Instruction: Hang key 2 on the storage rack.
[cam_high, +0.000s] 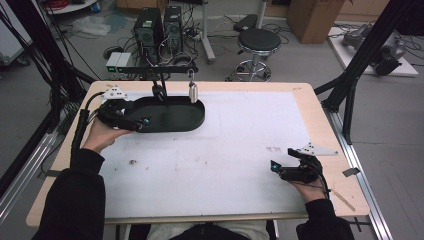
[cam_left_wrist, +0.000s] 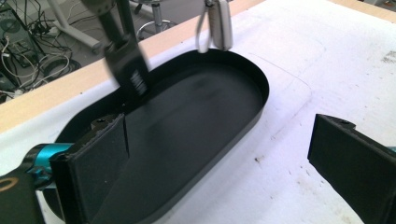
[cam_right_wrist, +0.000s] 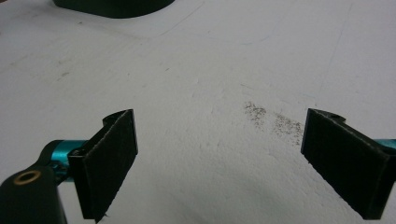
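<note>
High view: left gripper (cam_high: 141, 123) jaws wide, straddling near-left rim of the black oval metal tray (cam_high: 192, 122) at table's far left, probably untouched; long axis crosswise. Right gripper (cam_high: 276, 167) open, well apart.

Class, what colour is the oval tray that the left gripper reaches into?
The oval tray is plain black, seen best in the left gripper view.

The oval tray (cam_left_wrist: 187, 121) looks like smooth, matt black plastic. The worktop (cam_high: 310, 107) is pale wood under a rough white sheet (cam_right_wrist: 210, 70). The hanging weight (cam_high: 193, 92) shines like metal.
</note>
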